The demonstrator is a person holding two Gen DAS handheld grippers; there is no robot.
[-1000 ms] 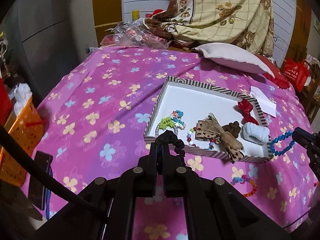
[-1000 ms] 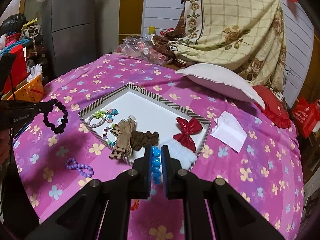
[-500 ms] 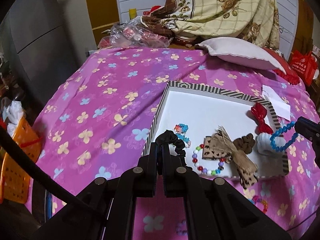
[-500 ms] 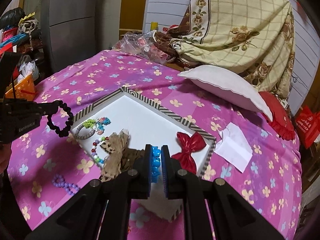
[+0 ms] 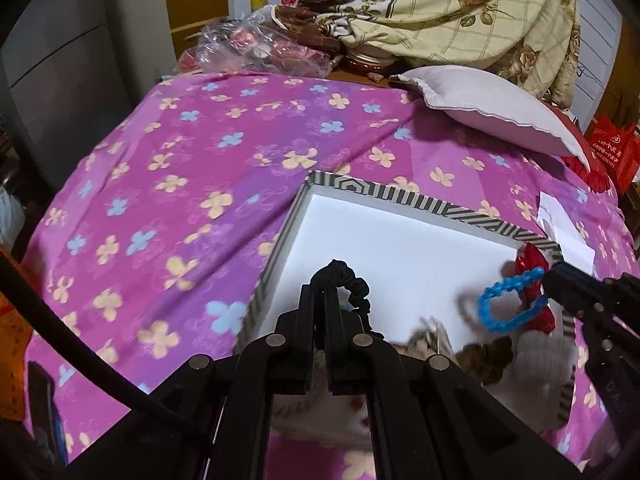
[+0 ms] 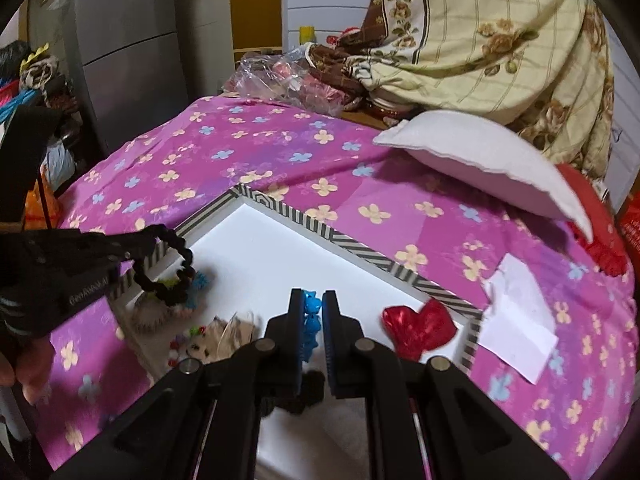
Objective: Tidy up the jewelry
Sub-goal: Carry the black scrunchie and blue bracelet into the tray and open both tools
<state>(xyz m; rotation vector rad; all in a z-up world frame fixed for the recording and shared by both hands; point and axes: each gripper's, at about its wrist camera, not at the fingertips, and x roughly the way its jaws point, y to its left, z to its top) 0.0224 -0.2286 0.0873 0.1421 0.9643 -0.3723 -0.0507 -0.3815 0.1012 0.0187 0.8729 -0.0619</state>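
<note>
A white tray with a striped rim (image 5: 404, 196) (image 6: 320, 226) lies on the pink flowered bedspread. My left gripper (image 5: 324, 286) (image 6: 150, 240) is shut on a black bead bracelet (image 5: 352, 280) (image 6: 176, 276) and holds it over the tray's left part. My right gripper (image 6: 311, 300) (image 5: 550, 276) is shut on a blue bead bracelet (image 6: 311, 320) (image 5: 508, 304) over the tray's right part. In the tray lie a red bow (image 6: 418, 326), a tan bow (image 6: 236, 330), a brown piece (image 5: 486, 360) and colourful bead pieces (image 6: 188, 338).
A white pillow (image 5: 480, 108) (image 6: 480, 160) and a piled yellow checked blanket (image 6: 480, 40) lie at the back. A white paper (image 6: 516, 320) lies right of the tray. A plastic bag (image 5: 260, 48) sits at the bed's far edge.
Both grippers have moved forward over the tray, each still holding its bracelet. The tray looks much nearer in both views.
</note>
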